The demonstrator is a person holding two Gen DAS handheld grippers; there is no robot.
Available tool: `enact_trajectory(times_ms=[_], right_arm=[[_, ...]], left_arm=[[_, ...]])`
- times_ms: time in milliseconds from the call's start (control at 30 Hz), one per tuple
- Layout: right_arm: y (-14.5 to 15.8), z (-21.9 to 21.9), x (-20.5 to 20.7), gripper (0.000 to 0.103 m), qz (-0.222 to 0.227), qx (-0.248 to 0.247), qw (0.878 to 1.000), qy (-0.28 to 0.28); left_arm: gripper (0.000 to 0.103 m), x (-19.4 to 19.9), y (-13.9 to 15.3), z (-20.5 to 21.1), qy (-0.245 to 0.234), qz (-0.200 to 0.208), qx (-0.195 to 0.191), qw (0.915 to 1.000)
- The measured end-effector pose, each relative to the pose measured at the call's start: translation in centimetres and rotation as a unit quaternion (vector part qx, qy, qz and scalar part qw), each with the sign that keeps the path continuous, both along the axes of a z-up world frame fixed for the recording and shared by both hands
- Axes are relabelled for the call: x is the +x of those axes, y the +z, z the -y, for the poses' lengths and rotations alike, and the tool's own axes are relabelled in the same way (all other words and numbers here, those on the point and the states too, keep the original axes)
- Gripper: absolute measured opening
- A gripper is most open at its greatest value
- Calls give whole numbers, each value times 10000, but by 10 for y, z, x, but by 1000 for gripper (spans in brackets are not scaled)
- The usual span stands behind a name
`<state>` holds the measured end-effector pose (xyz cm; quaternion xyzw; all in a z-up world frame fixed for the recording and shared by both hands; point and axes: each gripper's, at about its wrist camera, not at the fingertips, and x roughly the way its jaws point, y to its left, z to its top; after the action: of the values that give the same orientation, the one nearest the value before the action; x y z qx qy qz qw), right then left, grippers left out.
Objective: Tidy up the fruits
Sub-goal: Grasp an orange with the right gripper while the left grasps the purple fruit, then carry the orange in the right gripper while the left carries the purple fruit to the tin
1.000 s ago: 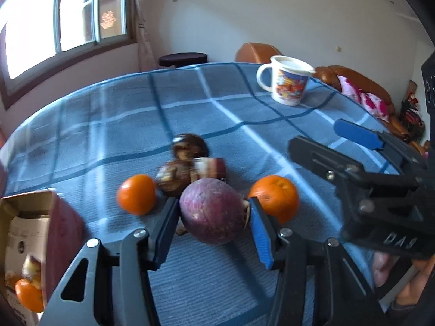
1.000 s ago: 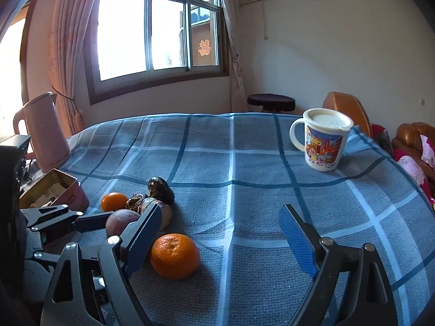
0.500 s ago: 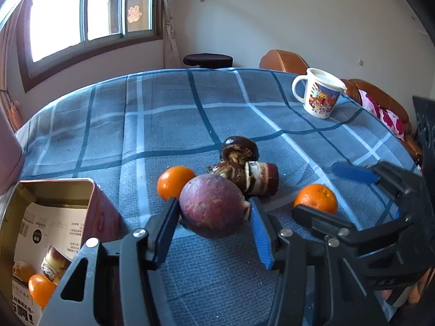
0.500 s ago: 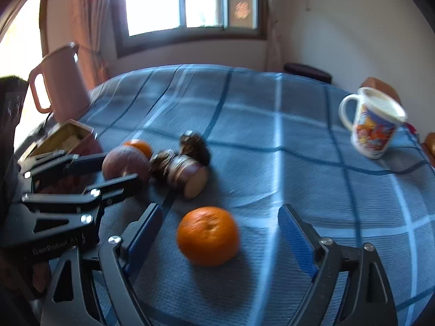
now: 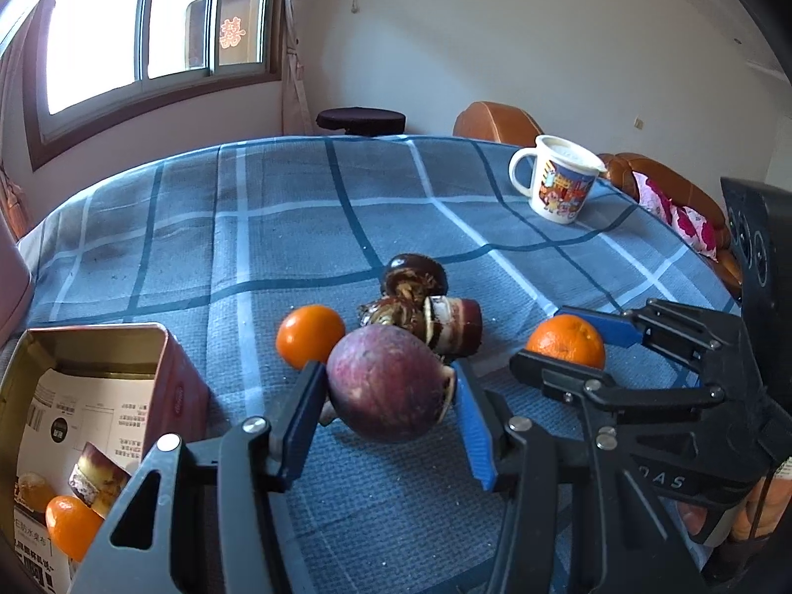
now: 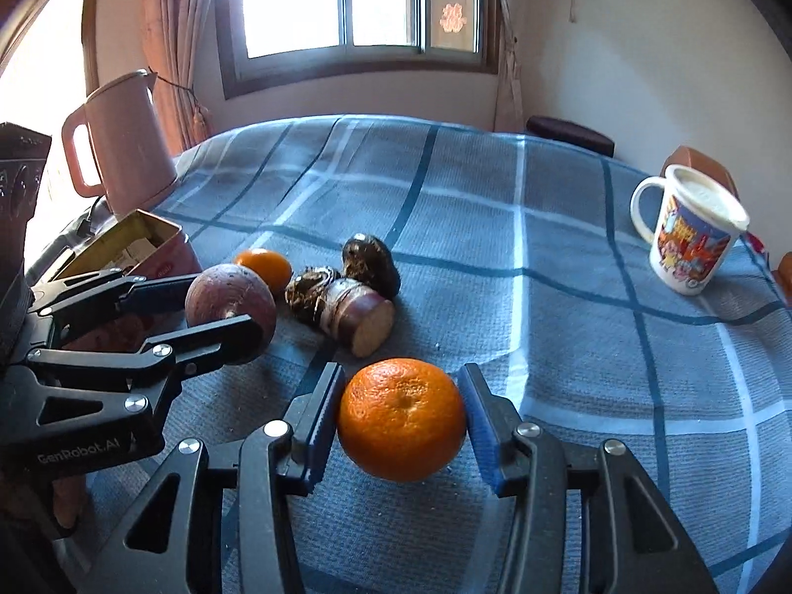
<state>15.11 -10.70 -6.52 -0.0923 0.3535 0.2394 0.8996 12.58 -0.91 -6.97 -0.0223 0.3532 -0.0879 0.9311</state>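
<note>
Left claw (image 5: 388, 413) clamping purple fruit (image 5: 388, 381), right claw (image 6: 402, 413) just closed around orange (image 6: 402, 418)

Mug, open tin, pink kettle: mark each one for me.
mug (image 6: 693, 242): right wrist view, on its printed side.
open tin (image 5: 168, 386): left wrist view, on its red outer wall.
pink kettle (image 6: 131, 143): right wrist view, on its body beside the handle.

Two black plastic two-finger grippers, left (image 5: 386, 425) and right (image 6: 401, 416), blue ribbed pads, silver screws, white "GenRobot.AI" lettering.
</note>
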Motion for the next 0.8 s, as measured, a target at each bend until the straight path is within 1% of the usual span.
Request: enact_trajectory(times_ms=[167,400,800], right_arm=[[7,0,-6,49,258,80,9996,71],[16,4,-17,49,596,257,9978,143],[22,9,-27,49,897,432,9949,141]], left_arm=[[53,-5,3,3,-53,134,70,9999],[53,-16,10,8,-65,450,204,9988],[53,-29,18,11,-94,823,244,9963]])
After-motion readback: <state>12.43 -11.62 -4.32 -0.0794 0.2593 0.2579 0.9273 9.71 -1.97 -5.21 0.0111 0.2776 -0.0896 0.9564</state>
